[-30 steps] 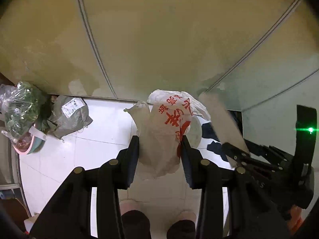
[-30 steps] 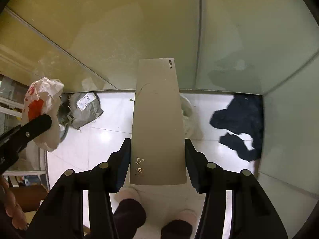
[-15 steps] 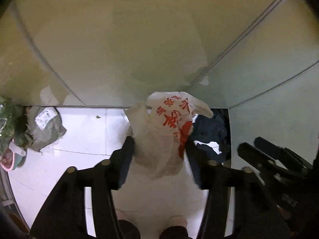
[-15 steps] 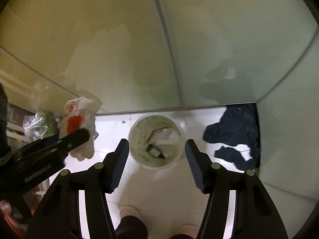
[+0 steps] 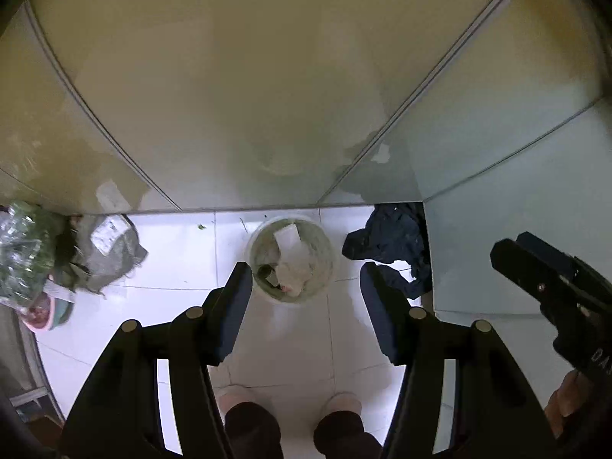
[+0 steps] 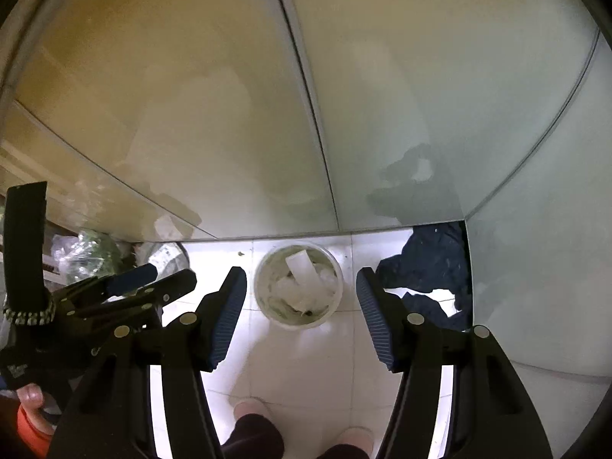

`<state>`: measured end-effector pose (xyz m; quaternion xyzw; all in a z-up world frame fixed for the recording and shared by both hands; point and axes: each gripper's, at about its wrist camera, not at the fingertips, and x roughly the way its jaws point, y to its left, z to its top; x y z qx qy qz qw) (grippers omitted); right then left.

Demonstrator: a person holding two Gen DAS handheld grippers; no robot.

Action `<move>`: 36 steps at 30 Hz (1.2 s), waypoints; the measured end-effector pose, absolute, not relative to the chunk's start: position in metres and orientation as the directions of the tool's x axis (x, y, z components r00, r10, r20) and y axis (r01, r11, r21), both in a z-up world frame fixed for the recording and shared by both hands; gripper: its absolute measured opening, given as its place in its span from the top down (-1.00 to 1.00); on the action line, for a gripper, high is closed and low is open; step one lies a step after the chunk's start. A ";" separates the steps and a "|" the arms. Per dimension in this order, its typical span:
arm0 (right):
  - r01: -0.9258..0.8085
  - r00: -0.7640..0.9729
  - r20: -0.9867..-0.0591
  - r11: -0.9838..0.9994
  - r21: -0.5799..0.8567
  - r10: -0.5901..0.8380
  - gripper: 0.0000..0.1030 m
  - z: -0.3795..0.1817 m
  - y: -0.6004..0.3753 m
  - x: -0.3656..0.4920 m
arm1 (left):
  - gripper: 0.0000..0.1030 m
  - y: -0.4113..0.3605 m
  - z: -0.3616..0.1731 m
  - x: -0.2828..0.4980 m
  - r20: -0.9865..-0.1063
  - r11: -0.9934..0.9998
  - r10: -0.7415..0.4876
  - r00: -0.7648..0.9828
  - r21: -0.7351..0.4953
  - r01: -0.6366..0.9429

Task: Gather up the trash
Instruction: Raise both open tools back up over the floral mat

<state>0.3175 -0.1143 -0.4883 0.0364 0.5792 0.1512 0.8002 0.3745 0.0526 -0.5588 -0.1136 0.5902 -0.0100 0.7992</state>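
While both cameras looked steeply down at the white tiled floor [image 5: 183,267], the left hand-held gripper [image 5: 306,287] stood released, its jaws apart with nothing between them; the right hand-held gripper [image 6: 298,290] stood the same, empty.

Trash bin [image 5: 292,264]: round, pale, on the floor at the centre of both frames, seen between the jaws and well below them. It held a flat pale box [image 6: 304,269] standing on end, crumpled white plastic [image 6: 294,290], and a small dark bottle [image 5: 267,273].

Dark cloth [image 5: 394,244]: heaped on the floor to the right of the bin, against the glass wall [image 5: 267,95].

Grey parcel bag [image 5: 111,252] and clear bag of greens [image 5: 23,252]: at the left edge of the left view.

Person's feet [image 5: 290,405]: at the lower centre.
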 end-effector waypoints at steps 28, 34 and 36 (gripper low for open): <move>-0.197 0.673 -0.693 0.966 0.167 0.257 -0.18 -0.087 -0.076 0.264 | -0.24 0.125 -0.107 0.306 -0.662 0.992 -0.099 0.743 -0.126 0.020; -0.179 0.751 -0.619 0.973 0.145 0.230 -0.38 -0.051 -0.068 0.264 | -0.62 0.140 -0.081 0.307 -0.617 0.994 -0.089 0.782 -0.102 0.033; -0.175 0.763 -0.608 0.976 0.130 0.218 -0.39 -0.045 -0.069 0.270 | -0.69 0.143 -0.077 0.316 -0.607 0.994 -0.087 0.790 -0.106 0.028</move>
